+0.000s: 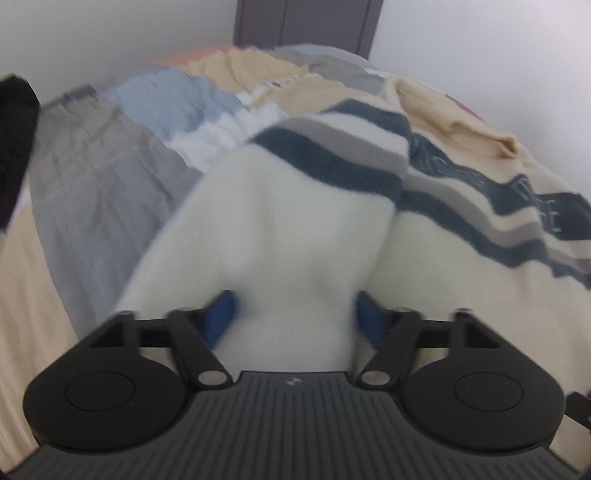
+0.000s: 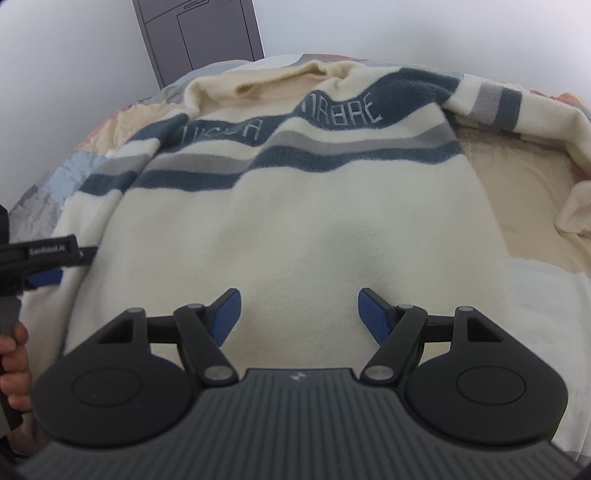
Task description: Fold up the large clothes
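A cream fleece sweater [image 2: 295, 221] with dark teal and grey wavy stripes and stitched lettering lies spread on the bed, collar at the far end. In the left wrist view its left sleeve [image 1: 288, 221] lies folded in over the body and runs into my left gripper [image 1: 293, 314]. The thick cream fabric fills the whole gap and hides the inner faces of the blue pads [image 1: 221, 317]. The right wrist view shows my left gripper [image 2: 51, 266] at the sweater's left edge. My right gripper [image 2: 299, 314] hangs open over the sweater's lower body, with nothing between its fingers.
The bed wears a patchwork cover [image 1: 110, 184] of grey, blue, white and beige panels. A dark panelled door [image 2: 199, 33] stands in the white wall behind the bed. A person's hand [image 2: 13, 362] grips the left tool's handle. The other sleeve [image 2: 517, 122] trails off to the right.
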Motion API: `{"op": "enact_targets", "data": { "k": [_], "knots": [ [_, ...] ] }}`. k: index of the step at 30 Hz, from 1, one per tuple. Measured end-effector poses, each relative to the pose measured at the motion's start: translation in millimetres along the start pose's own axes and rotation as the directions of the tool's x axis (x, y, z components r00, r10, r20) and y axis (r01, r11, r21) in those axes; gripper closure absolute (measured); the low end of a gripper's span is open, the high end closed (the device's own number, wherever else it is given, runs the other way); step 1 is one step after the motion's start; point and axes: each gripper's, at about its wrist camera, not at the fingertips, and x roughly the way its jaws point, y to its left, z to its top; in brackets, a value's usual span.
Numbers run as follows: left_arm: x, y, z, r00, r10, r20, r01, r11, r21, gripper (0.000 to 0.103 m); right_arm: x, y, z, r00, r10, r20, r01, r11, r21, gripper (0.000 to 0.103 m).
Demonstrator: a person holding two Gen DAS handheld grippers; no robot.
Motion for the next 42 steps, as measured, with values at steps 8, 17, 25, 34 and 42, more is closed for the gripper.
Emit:
{"op": "enact_targets", "data": {
  "k": [8, 17, 25, 34, 42],
  "knots": [
    [-4, 59, 64, 0.999, 0.034, 0.030, -0.030, 0.993, -0.117, 0.093, 3, 3, 2, 1.000, -0.013, 0.013, 0.013, 1.000, -0.018, 0.031],
    [23, 133, 114, 0.980, 0.140, 0.139, -0.099, 0.959, -0.267, 0.093, 14, 3, 7, 0.999, -0.019, 0.039, 0.020, 0.999, -0.036, 0.031],
    [70, 140, 111, 0.986, 0.159, 0.042, -0.147, 0.968, -0.205, 0.092, 27, 9, 7, 0.999, -0.038, 0.026, 0.040, 0.997, -0.069, 0.031],
    [34, 145, 110, 0.989, 0.110, 0.094, -0.077, 0.950, -0.303, 0.038, 31, 16, 8, 0.998, -0.060, 0.024, 0.062, 0.994, -0.087, 0.031],
    [-32, 105, 71, 0.987, -0.042, 0.154, 0.070, 0.981, -0.180, 0.038, 22, 21, 6, 0.997, -0.070, 0.024, 0.072, 0.993, -0.095, 0.031]
  ]
}}
